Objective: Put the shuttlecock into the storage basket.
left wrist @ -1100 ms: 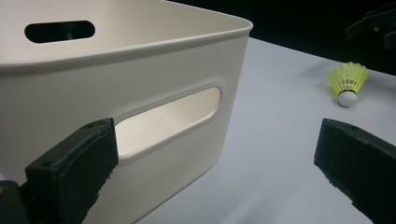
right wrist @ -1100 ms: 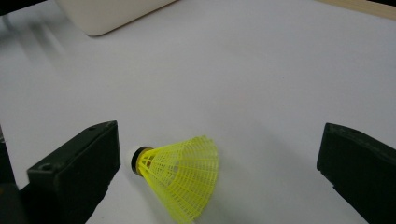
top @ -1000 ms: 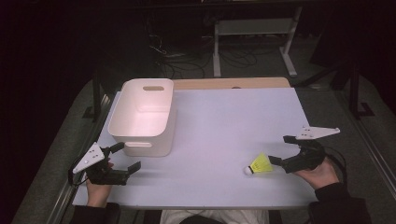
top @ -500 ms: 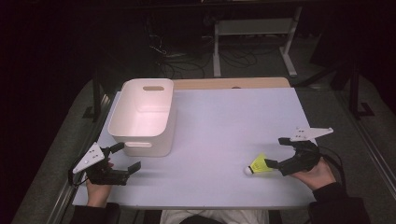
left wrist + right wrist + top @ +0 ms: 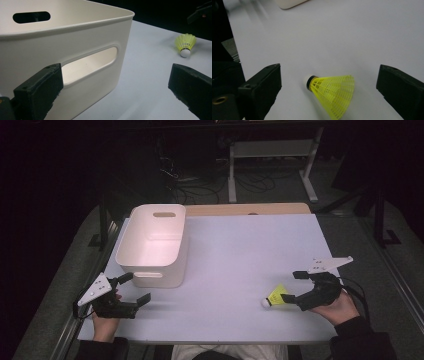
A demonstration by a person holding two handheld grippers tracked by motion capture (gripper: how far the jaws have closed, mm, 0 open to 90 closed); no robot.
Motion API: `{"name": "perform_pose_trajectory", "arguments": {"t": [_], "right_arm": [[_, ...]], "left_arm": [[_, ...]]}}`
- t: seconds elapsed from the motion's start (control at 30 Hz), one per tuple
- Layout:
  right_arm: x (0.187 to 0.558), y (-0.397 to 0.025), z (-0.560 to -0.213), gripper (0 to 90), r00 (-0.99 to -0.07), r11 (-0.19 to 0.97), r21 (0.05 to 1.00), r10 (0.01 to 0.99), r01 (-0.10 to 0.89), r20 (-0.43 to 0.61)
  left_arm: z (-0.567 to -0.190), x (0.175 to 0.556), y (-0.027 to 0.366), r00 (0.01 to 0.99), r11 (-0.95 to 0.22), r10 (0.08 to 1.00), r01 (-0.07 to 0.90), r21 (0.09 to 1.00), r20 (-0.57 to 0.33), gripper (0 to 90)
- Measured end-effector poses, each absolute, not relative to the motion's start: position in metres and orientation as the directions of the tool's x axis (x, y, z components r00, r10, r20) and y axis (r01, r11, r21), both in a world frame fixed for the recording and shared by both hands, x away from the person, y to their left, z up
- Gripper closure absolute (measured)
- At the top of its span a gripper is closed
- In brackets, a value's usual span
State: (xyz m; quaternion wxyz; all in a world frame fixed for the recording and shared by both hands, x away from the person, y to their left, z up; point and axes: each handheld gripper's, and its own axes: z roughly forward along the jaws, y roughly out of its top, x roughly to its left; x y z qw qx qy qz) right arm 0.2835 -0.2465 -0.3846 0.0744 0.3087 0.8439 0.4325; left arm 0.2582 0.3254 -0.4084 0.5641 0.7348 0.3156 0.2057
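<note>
A yellow shuttlecock (image 5: 276, 297) lies on its side on the pale table (image 5: 240, 250), near the front right edge, its white cork tip pointing toward the table's middle. The right gripper (image 5: 292, 286) sits just beside it with jaws spread wide, the skirt lying between them but not yet pinched. Across the table, the left gripper (image 5: 134, 288) rests with jaws likewise apart, holding nothing, just in front of a white plastic bin (image 5: 140, 251) that stands empty at the left.

The work appears to be at its start: the pickup is lined up, but the grasp, the lift and any carry toward the bin all remain to be done.

The right gripper view brings out the shuttlecock's mesh skirt and dark collar band (image 5: 310, 81), centred between the two black jaws. The left gripper view gives the bin's handle slot (image 5: 90, 63) up close, and the shuttlecock (image 5: 185, 45) far off across the table.
</note>
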Motion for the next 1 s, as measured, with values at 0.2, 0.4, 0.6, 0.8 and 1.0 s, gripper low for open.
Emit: {"name": "perform_pose_trajectory", "arguments": {"t": [0.2,0.4,0.6,0.8,1.0], "right_arm": [[0.282,-0.246,-0.384,13.0,-0.81,0.45,0.767,0.567,0.457,0.15],[0.279,-0.244,-0.382,19.5,-0.824,0.489,0.746,0.548,0.453,0.142],[0.276,-0.242,-0.384,32.3,-0.841,0.534,0.721,0.527,0.441,0.123],[0.273,-0.24,-0.384,51.4,-0.849,0.564,0.7,0.515,0.438,0.116],[0.269,-0.24,-0.386,69.3,-0.847,0.578,0.681,0.517,0.45,0.12]], "left_arm": [[-0.408,0.258,0.325,0.716,-0.164,0.696,0.232,0.959,-0.054,0.0],[-0.408,0.258,0.325,0.716,-0.164,0.696,0.232,0.959,-0.055,0.0],[-0.408,0.258,0.325,0.717,-0.164,0.695,0.231,0.959,-0.054,0.0],[-0.408,0.258,0.325,0.717,-0.163,0.695,0.231,0.959,-0.054,0.0],[-0.408,0.258,0.325,0.717,-0.162,0.695,0.232,0.959,-0.056,0.0]]}}
